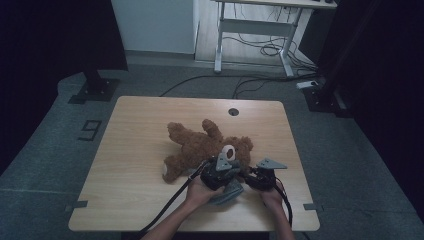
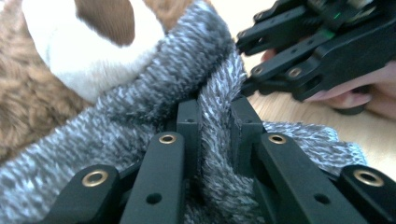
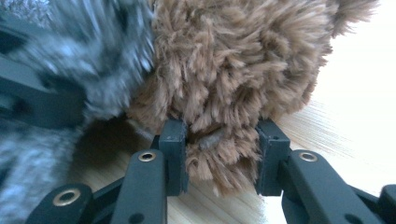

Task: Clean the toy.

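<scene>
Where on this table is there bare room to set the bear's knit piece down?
Bare wood on the table left of the teddy bear, and along the far edge near the grommet hole. Crowded at the near right, around both grippers and the grey knit.

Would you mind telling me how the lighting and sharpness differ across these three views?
High view: dim room, evenly lit table, teddy bear fairly sharp. Left gripper view: the left tool, shut on grey knit fabric, is crisp; the bear's muzzle behind is soft. Right gripper view: the right tool grips sharp brown fur; the grey fabric at left is smeared, the tabletop at right washed out.
</scene>
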`<state>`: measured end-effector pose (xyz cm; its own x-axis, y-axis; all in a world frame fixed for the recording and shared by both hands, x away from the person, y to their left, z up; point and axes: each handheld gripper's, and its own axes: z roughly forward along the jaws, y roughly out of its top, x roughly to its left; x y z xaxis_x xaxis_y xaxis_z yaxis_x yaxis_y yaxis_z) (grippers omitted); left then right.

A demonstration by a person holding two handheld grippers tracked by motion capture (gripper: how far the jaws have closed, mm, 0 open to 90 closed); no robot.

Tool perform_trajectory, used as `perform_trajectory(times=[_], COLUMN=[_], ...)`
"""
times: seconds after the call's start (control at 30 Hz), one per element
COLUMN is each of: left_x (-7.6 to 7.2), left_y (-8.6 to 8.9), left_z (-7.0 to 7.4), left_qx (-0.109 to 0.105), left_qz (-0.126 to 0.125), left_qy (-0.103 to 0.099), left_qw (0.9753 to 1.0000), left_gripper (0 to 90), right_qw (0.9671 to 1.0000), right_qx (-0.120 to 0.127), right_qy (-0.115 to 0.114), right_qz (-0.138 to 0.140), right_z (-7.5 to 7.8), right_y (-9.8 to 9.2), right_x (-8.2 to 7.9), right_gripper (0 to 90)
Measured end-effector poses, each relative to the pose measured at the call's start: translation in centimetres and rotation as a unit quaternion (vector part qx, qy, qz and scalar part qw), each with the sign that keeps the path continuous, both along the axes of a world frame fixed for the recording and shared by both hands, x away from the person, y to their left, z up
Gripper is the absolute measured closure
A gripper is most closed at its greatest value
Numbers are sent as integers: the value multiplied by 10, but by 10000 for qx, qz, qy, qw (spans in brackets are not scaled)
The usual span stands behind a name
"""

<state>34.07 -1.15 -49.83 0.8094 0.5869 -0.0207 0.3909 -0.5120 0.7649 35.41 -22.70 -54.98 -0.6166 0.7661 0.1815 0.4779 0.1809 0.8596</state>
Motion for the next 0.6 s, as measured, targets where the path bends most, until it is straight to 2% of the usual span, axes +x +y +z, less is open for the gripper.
perform_trajectory(times=[0.37,0.6], left_x=[1,-3], left_y=[37,60], left_z=[-9,-9], left_qx=[-55,-49], left_qz=[358,466], left_qy=[130,71], left_qw=[9993,9989], left_gripper=[773,772], right_qw=[10000,10000], right_qx=[16,13], right_qy=[7,11], right_qz=[20,29], right_z=[0,0], right_y=[-1,-1], right_x=[0,0], right_gripper=[631,631])
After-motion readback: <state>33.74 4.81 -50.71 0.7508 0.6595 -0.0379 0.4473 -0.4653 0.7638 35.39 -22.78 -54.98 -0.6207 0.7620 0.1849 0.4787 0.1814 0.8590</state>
